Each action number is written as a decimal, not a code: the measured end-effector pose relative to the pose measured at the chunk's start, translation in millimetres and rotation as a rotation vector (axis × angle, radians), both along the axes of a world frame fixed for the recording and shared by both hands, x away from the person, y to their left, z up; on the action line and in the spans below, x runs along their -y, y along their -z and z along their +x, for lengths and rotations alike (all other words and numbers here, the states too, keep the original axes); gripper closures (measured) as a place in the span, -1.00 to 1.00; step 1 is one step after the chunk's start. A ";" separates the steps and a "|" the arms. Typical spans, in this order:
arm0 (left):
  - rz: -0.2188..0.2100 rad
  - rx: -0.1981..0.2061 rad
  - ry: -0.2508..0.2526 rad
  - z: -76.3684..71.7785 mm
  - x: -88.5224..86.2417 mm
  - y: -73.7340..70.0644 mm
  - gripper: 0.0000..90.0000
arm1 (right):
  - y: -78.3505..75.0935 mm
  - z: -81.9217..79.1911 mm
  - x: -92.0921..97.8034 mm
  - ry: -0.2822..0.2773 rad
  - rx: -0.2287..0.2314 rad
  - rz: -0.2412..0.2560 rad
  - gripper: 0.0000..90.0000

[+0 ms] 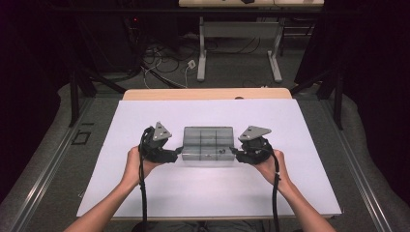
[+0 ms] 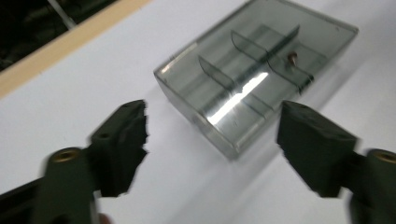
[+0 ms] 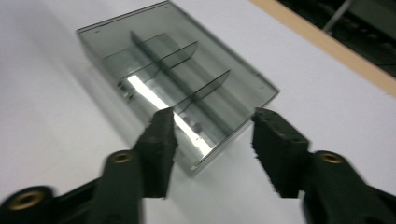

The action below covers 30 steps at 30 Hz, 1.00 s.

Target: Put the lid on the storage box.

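One clear divided box (image 1: 208, 143) holds a small screw (image 2: 292, 57); left gripper (image 2: 212, 144) and right gripper (image 3: 212, 144) both gape wide.

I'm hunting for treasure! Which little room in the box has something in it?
The near-right room of the box, beside the right gripper: a small metal piece sits there. The other five look empty.

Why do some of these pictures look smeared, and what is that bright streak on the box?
In the left gripper view, the left tool is smeared by motion blur, and a white glare streak crosses the clear smoky plastic divided box. In the right gripper view, the right tool is soft too, with similar glare. The high view is sharper, its surroundings dark.
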<state>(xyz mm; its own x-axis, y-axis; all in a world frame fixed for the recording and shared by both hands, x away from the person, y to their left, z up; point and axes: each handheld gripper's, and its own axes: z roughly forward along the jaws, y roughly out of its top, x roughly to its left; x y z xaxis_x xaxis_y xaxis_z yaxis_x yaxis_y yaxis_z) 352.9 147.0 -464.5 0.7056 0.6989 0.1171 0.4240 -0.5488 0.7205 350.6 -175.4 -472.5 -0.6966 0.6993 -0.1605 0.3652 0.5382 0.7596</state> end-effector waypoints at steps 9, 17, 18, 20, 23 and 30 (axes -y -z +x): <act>-0.003 -0.050 -0.001 -19.0 -15.5 11.1 -0.87 | 13.0 -13.5 12.4 -0.026 -0.079 0.031 -0.68; 0.008 -0.044 -0.005 -35.2 -30.2 14.5 -1.00 | 18.2 -28.9 24.8 -0.027 -0.084 0.057 -0.85; 0.007 -0.040 -0.005 -37.6 -32.0 14.8 -1.00 | 19.0 -31.4 26.1 -0.028 -0.090 0.053 -0.87; 0.001 -0.031 -0.002 -43.2 -35.5 15.9 -1.00 | 21.2 -35.7 27.5 -0.025 -0.084 0.046 -0.90; 0.000 -0.018 0.000 -51.4 -41.5 18.5 -1.00 | 24.5 -40.8 30.8 -0.025 -0.079 0.049 -0.93; 0.009 -0.017 -0.005 -66.7 -53.0 28.9 -1.00 | 34.4 -53.0 38.1 0.002 -0.080 0.045 -0.96</act>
<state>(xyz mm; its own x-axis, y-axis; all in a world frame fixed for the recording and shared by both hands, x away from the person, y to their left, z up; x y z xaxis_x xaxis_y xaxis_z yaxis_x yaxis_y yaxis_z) 286.2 199.9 -493.4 0.7043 0.7011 0.1113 0.4385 -0.5530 0.7085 297.6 -213.5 -506.9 -0.7046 0.7059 -0.0726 0.4267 0.5032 0.7515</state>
